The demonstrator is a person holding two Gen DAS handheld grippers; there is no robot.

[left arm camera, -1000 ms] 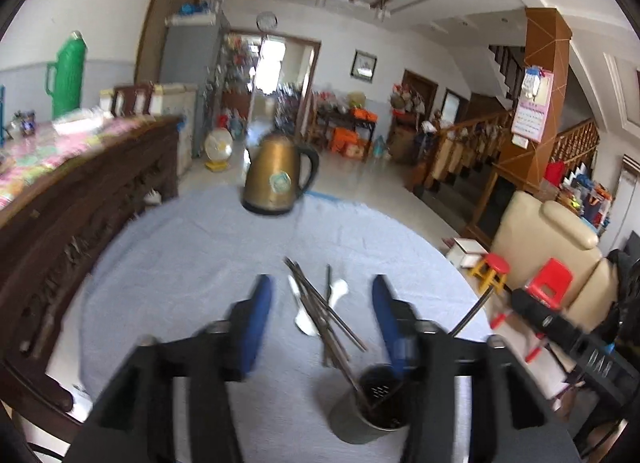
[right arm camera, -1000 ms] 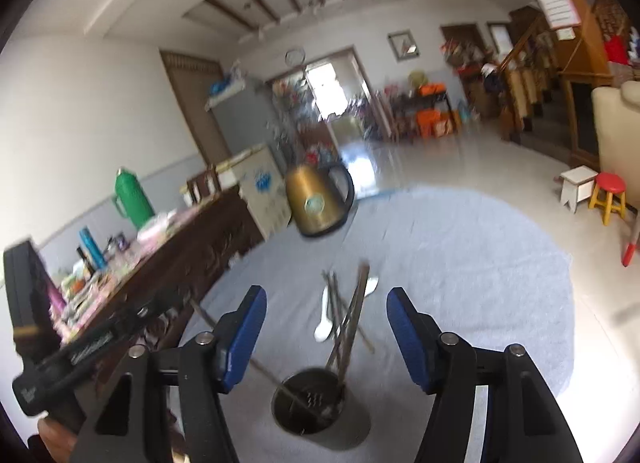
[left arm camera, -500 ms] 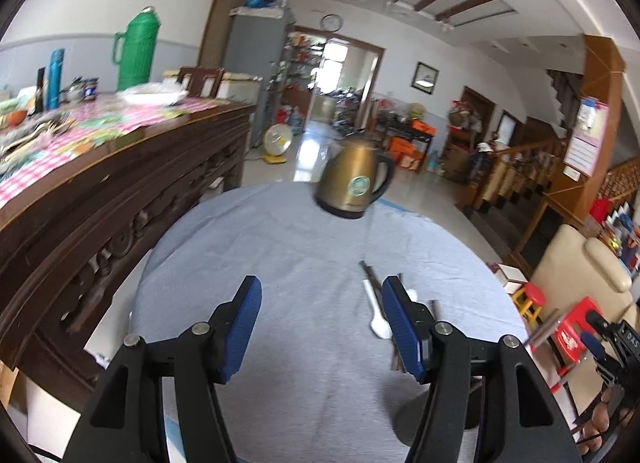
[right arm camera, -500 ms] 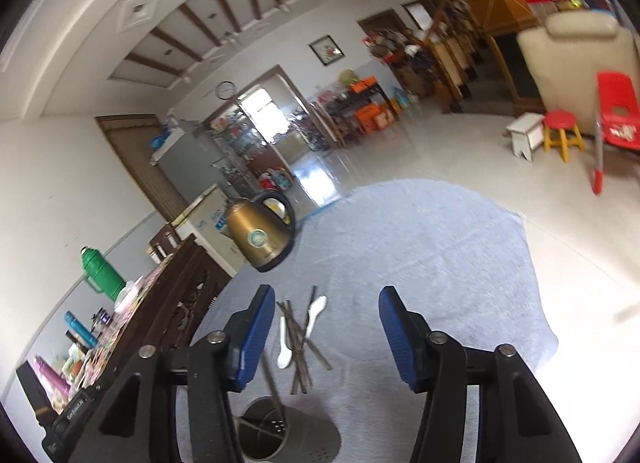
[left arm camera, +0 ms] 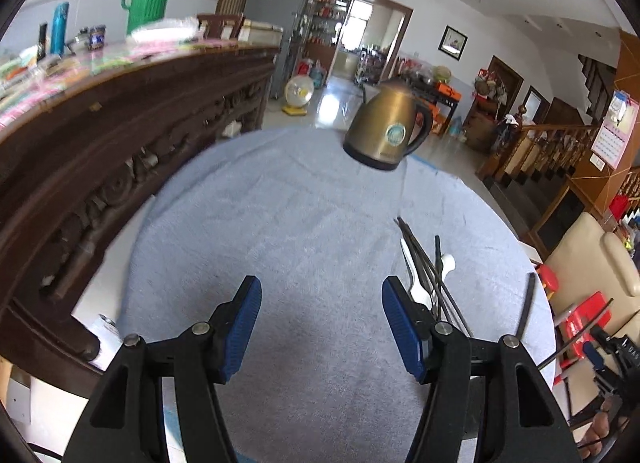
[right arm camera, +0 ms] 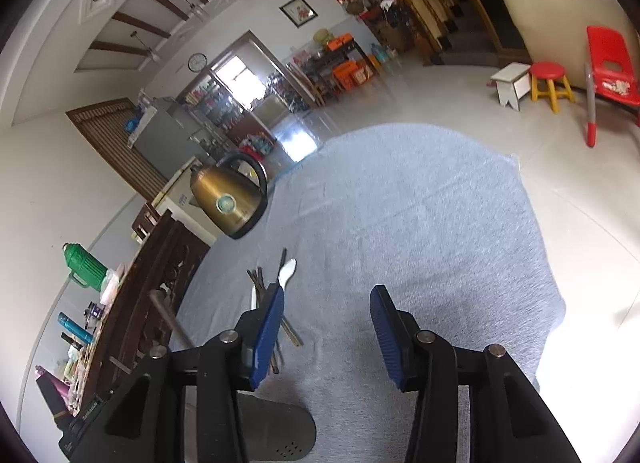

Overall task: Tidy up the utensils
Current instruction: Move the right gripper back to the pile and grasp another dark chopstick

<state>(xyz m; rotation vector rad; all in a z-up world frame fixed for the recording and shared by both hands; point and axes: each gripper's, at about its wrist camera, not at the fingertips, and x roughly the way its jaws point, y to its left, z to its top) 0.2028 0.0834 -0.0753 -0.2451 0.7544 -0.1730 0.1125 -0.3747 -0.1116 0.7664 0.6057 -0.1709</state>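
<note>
Blue-padded, your left gripper (left arm camera: 322, 327) is hanging spread over bare grey cloth (left arm camera: 280, 223); your right gripper (right arm camera: 326, 333) has been narrowing, nothing between its jaws. The chopsticks (left arm camera: 428, 275) and white spoons (left arm camera: 418, 283) are lying just right of your left gripper, the brass kettle (left arm camera: 386, 131) far behind.

Empty right tool (right arm camera: 327, 329) beside chopsticks (right arm camera: 262, 283)

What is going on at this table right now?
A person holds a two-finger gripper in each hand over a round table with a grey cloth. Both the left gripper and the right gripper are empty; the right one's jaws have just been closing, with nothing between them. A loose pile of dark chopsticks and white spoons lies on the cloth, not yet sorted. A brass kettle stands at the far edge.
</note>
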